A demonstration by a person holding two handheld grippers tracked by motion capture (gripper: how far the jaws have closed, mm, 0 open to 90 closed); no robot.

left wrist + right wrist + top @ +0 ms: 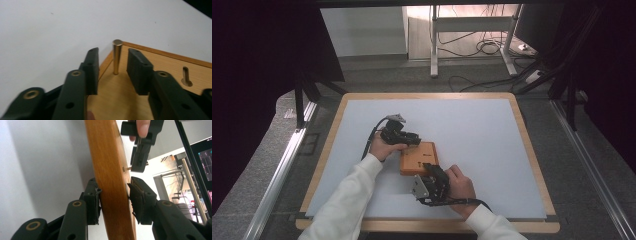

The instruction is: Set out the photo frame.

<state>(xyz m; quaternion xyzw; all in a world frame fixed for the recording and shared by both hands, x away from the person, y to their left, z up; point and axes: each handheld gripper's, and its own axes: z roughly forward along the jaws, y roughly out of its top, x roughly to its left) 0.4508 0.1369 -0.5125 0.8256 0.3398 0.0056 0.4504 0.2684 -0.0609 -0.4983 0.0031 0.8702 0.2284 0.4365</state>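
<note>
Near the middle of the white desk (pixel 472 125) lies a flat orange-brown wooden board (pixel 418 158). The right gripper (pixel 113 202) clamps its near edge. The left gripper (pixel 113 67) stands half open around an upright brass pin (pixel 116 57), untouched.

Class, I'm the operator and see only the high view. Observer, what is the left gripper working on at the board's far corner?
Observer: A brass pin stands upright in the board, between the jaws of the left gripper.
Operator: Is it gripped?
Observer: No, both pads stand clear of it.
Operator: And the right gripper?
Observer: The right gripper straddles the board's edge, one pad on each face, seemingly pressing.
</note>
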